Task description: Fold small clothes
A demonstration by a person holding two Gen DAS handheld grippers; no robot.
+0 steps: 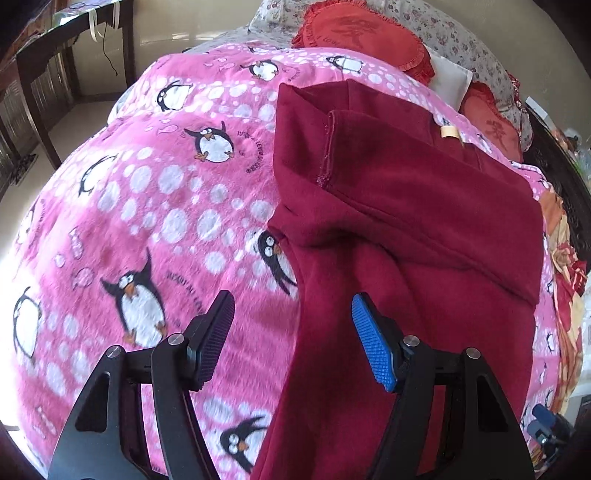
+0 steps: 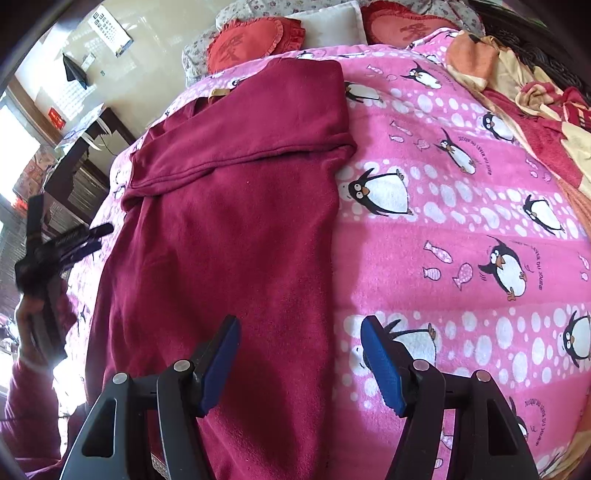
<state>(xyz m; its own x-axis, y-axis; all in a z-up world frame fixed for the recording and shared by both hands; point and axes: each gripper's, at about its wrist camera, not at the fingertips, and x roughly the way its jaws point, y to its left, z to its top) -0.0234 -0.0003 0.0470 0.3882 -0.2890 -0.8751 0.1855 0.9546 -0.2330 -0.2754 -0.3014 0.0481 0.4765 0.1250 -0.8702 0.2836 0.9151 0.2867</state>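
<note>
Both grippers, left gripper and right gripper, hover open over the half-folded maroon fleece garment; next, grasping its six-o'clock hem.

You are working in a home bedroom: a bed spread with a pink penguin blanket, red heart cushions and a floral pillow at its head, a dark wooden table on a tiled floor, and a calendar on the wall.

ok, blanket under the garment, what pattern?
Pink blanket with white dots, penguins and small fish; clearest in the right wrist view.
</note>
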